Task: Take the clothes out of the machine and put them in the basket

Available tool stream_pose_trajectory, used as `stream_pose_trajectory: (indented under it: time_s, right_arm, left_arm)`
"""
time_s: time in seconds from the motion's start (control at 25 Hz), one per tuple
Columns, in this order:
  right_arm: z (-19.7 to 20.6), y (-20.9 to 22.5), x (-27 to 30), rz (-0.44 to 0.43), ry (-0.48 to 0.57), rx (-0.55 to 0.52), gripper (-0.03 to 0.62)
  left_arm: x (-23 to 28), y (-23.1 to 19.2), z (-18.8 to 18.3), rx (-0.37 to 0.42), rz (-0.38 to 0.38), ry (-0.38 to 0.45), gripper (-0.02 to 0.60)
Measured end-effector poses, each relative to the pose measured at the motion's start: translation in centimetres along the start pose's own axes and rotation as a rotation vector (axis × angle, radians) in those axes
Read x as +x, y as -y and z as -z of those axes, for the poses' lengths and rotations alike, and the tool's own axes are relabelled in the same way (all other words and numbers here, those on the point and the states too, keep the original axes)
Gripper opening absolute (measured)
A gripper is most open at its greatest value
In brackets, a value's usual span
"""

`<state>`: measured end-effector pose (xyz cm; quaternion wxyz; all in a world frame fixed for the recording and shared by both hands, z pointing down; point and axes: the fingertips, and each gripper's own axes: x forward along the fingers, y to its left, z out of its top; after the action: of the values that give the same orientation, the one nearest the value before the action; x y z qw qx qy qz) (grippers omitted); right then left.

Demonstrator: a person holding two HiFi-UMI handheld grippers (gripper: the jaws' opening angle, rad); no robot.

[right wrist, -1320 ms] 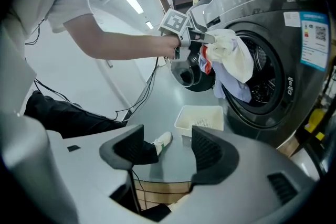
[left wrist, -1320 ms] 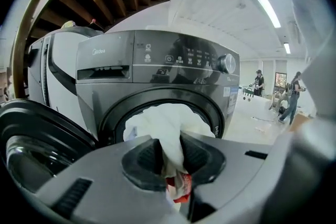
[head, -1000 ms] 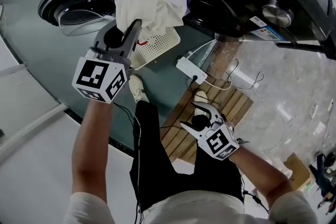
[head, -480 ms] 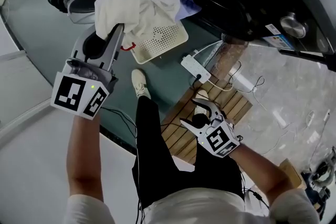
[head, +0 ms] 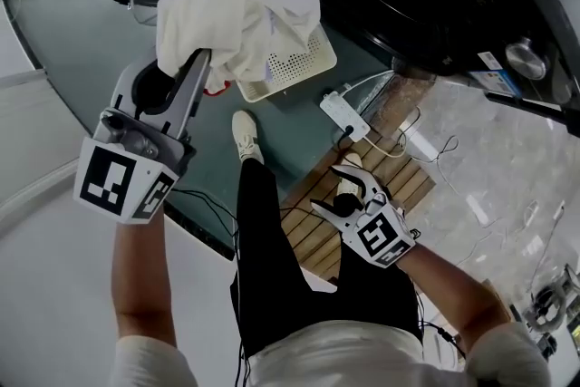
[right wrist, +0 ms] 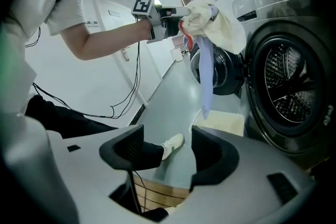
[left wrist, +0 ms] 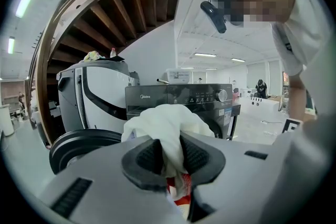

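The left gripper (head: 200, 61), jaws clamped on only a fold of the bunched white cloth bundle (head: 237, 12) just past its fingertips, above the cream perforated plastic basket (head: 297, 68), could shed the dangling pale-blue garment (right wrist: 206, 77) onto the grey floor (head: 63, 32); the right gripper (head: 350, 188), jaws apart, holds nothing

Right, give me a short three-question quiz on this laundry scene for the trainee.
1. True or false: the right hand-held gripper holds a garment.
2. The basket is: A on the floor by the washing machine; B on top of it; C in a hand-held gripper.
3. What does the left hand-held gripper clamp?
Key: 1 false, its jaws are apart and empty. 2 A. 3 a bundle of white clothes.
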<state>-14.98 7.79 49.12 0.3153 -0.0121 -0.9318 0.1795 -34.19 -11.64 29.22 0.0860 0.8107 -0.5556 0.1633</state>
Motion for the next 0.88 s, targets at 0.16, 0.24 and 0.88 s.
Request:
stream_pose_trajectory:
  time_s: [0.16,0.24,0.88]
  right_arm:
    - [-0.3,-0.5,1.1,-0.014,-0.004,-0.001,0.287]
    - [-0.2,-0.8,1.6,-0.021,-0.011,-0.002,0.288]
    - [-0.2,-0.1,5.9,-0.009,-0.048,0.036,0.287]
  left_arm:
    - [-1.0,-1.0,2.3,-0.02,-0.013,-0.023,0.056]
    - [-1.2,-1.4,3.7,-0.039,-0.02,-0.033,0.057]
    - [3.6,-2.7,17.4,-0.145,0.018,-0.156,0.057]
